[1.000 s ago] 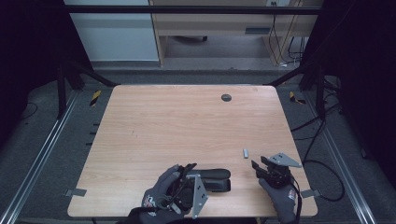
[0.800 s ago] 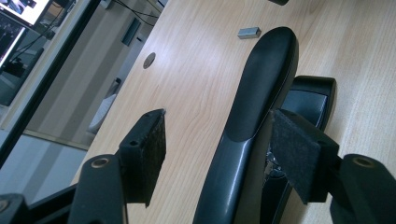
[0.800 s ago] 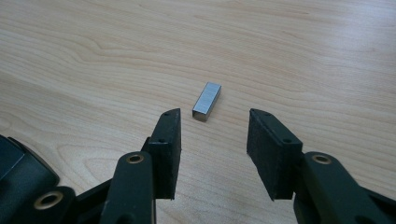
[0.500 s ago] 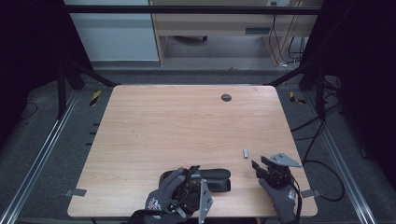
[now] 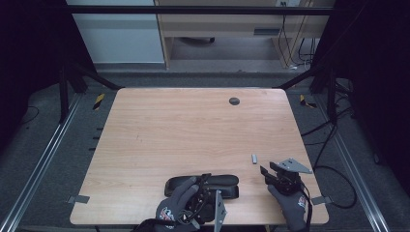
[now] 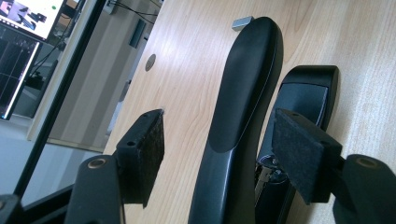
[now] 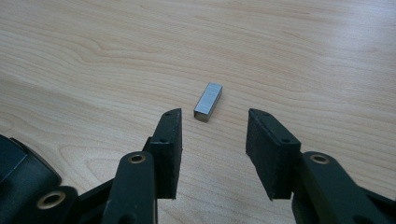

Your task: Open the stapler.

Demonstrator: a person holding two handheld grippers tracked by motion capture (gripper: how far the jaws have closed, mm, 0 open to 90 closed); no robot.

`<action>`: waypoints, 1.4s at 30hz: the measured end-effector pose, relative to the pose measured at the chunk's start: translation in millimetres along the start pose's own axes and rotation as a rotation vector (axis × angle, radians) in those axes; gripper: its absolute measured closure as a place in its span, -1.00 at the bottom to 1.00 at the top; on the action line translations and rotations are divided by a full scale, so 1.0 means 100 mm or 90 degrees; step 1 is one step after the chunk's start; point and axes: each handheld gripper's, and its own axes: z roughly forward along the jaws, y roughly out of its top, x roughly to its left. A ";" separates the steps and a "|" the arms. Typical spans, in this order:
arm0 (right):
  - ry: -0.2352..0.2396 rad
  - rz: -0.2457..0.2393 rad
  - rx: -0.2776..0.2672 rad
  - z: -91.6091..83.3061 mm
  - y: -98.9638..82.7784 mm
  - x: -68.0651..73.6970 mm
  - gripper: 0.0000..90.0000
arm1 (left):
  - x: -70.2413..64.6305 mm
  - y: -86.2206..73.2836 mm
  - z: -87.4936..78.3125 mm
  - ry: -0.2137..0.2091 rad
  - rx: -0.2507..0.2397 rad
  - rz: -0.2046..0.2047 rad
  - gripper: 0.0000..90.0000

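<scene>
1. Left gripper [image 6: 219, 154] jaws, just widening, straddle our long black plastic stapler [image 6: 243, 116] near the front edge, pads clear.
2. Right gripper [image 7: 212, 149] gapes before our small metal staple block [image 7: 208, 101], ungrasped.
3. We judge loading remains.

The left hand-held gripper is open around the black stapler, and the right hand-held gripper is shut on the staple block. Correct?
Not quite. The right hand-held gripper is open, not shut: in the right gripper view the staple block lies on the table just beyond its pads, untouched. The left hand-held gripper does stand open around the black stapler.
</scene>
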 end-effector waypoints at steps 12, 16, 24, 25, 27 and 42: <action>0.007 0.007 0.000 -0.01 0.00 0.01 0.33 | -0.06 0.02 0.09 -0.001 0.007 0.008 -0.27; 0.006 0.000 -0.001 -0.01 0.00 0.00 0.35 | -0.07 0.04 0.13 0.000 0.013 0.019 -0.27; 0.014 0.005 0.002 0.00 -0.01 0.02 0.39 | -0.13 0.08 0.22 0.012 0.018 0.033 -0.28; 0.014 0.001 0.000 0.00 -0.01 0.02 0.39 | -0.14 0.09 0.24 0.015 0.021 0.042 -0.28; 0.014 0.001 0.000 0.00 -0.01 0.02 0.41 | -0.15 0.09 0.25 0.015 0.024 0.042 -0.28; 0.035 -0.008 0.003 0.00 0.00 0.09 0.61 | -0.20 0.12 0.41 0.027 0.037 0.059 -0.28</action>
